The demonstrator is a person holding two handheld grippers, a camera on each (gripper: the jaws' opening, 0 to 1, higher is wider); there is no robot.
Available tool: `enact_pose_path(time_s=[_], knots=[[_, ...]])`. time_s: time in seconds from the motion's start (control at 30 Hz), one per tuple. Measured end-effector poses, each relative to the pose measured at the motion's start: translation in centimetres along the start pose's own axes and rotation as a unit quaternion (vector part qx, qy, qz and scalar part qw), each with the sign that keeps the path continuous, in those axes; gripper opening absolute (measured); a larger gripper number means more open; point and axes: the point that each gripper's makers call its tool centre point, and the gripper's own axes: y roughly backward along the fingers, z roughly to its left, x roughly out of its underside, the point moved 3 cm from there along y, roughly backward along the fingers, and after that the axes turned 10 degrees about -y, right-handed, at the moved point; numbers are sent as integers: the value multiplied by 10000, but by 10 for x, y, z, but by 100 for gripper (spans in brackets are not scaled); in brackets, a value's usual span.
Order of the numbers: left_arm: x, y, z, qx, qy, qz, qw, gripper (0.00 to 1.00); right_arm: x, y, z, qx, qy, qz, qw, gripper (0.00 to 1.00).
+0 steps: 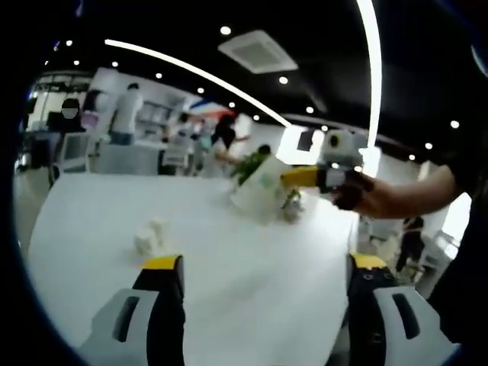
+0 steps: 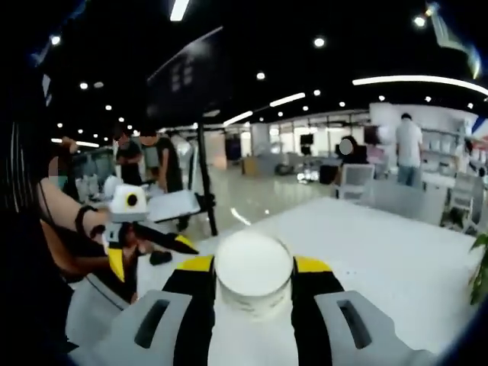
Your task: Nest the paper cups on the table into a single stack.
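The right tongs [image 2: 254, 293], black jaws with yellow tips, are clenched on a white paper cup [image 2: 254, 284]; its round bottom faces the camera and the jaws press it from both sides. In the left gripper view, those tongs [image 1: 284, 178] carry that cup [image 1: 255, 189] tilted above the far part of the white counter [image 1: 229, 267], the person's hand [image 1: 381, 194] behind them. The left tongs [image 1: 267, 263] stand released, jaws wide apart with nothing between them, low over the counter. Two small white paper cups [image 1: 150, 235] sit close together on the counter, just ahead of the left jaw and well apart from the carried cup. Green plant leaves [image 1: 252, 164] show behind it.
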Motion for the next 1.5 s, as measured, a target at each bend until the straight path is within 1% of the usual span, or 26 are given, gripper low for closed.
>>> enact_pose_path(time_s=[0.13, 0.2, 0.23, 0.4, 0.5, 0.6, 0.67, 0.77, 0.8, 0.83, 0.93, 1.0, 1.13, 1.2, 1.23, 1.3, 1.37, 1.5], knots=[[-4, 0, -8, 206, 265, -135, 9993, 81, 3, -5, 12, -153, -77, 6, 9999, 35], [-7, -1, -14, 368, 411, -244, 9982, 78, 6, -9, 18, -240, -133, 7, 9996, 35], [-6, 0, -16, 429, 480, -178, 9978, 76, 8, -12, 23, -327, -199, 22, 9993, 35], [-7, 1, -20, 473, 533, -206, 9972, 74, 13, -20, 38, -508, -271, 25, 9983, 35], [-8, 0, -24, 583, 717, -226, 9955, 72, 14, -25, 46, -640, -362, -24, 9973, 35], [-8, -2, -29, 647, 565, -237, 9960, 73, 18, -30, 54, -809, -575, -55, 9950, 35], [-7, -2, -31, 688, 617, -220, 9955, 72, 21, -33, 59, -810, -523, -38, 9953, 35], [-9, -2, -35, 758, 695, -288, 9943, 70, 24, -35, 64, -882, -587, -44, 9944, 35], [-9, -2, -36, 783, 732, -300, 9938, 71, 24, -35, 65, -919, -661, -99, 9935, 35], [-12, -1, -39, 846, 800, -439, 9922, 71, 23, -34, 66, -937, -731, -170, 9928, 35], [-12, 3, -38, 868, 837, -431, 9918, 65, 24, -32, 65, -989, -979, -273, 9899, 35], [-15, 6, -36, 856, 810, -509, 9917, 62, 25, -31, 64, -1028, -1115, -364, 9878, 35], [-20, 10, -34, 908, 1015, -665, 9884, 57, 29, -28, 64, -1133, -1401, -461, 9826, 35], [-22, 10, -33, 920, 1041, -699, 9878, 53, 31, -26, 64, -1182, -1516, -509, 9800, 35], [-22, 11, -34, 925, 1032, -704, 9878, 52, 31, -26, 64, -1180, -1517, -513, 9800, 35], [-22, 11, -33, 925, 976, -730, 9882, 51, 33, -24, 65, -1193, -1563, -536, 9790, 35], [-22, 10, -35, 960, 1034, -715, 9874, 50, 36, -23, 65, -1186, -1625, -573, 9779, 35], [-21, 9, -36, 1020, 1058, -703, 9866, 46, 41, -19, 64, -1221, -1840, -679, 9730, 35]])
